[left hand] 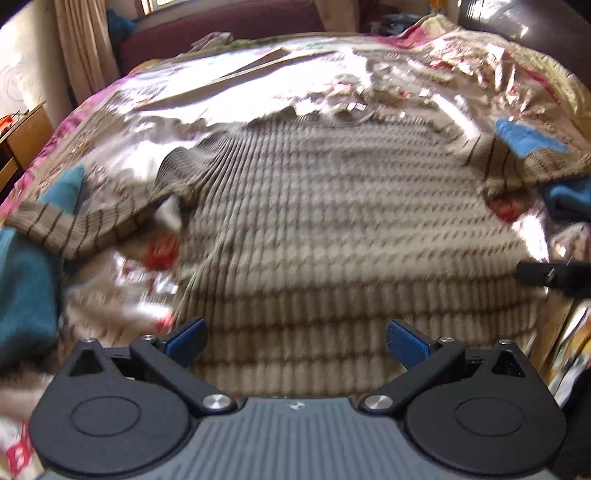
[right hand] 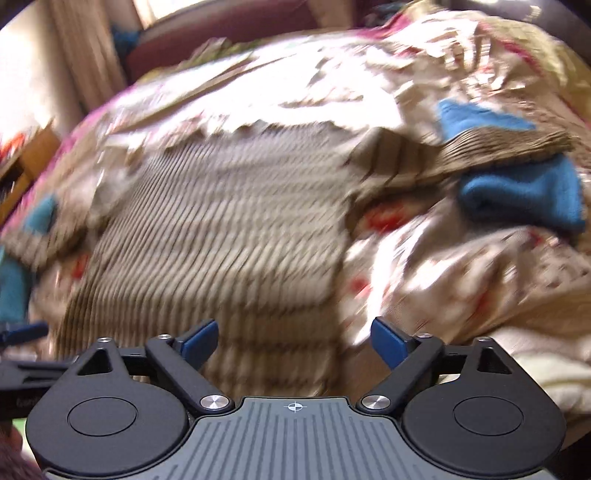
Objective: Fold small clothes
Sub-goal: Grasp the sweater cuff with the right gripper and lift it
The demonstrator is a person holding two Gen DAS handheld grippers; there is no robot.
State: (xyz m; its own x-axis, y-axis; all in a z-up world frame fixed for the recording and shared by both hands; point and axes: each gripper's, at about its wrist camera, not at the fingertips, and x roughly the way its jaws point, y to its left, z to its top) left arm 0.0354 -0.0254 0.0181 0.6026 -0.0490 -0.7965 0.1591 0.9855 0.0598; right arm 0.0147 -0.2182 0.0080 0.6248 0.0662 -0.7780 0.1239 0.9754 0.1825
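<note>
A small beige knit sweater with thin brown stripes (left hand: 332,221) lies flat on the bed, hem toward me, both sleeves spread out to the sides. It also fills the right wrist view (right hand: 221,229), which is motion-blurred. Its sleeves end in blue cuffs, one at the right (left hand: 528,138) (right hand: 480,118) and one at the left (left hand: 62,184). My left gripper (left hand: 295,341) is open and empty just above the sweater's hem. My right gripper (right hand: 293,341) is open and empty over the hem's right corner. Its tip shows at the right edge of the left wrist view (left hand: 546,275).
The bed is covered by a shiny floral bedspread (left hand: 258,85) with crumpled folds at the right (right hand: 480,277). A blue garment (right hand: 524,195) lies under the right sleeve, and another teal cloth (left hand: 26,295) at the left. A dark red headboard (left hand: 221,29) and curtains (left hand: 81,44) stand behind.
</note>
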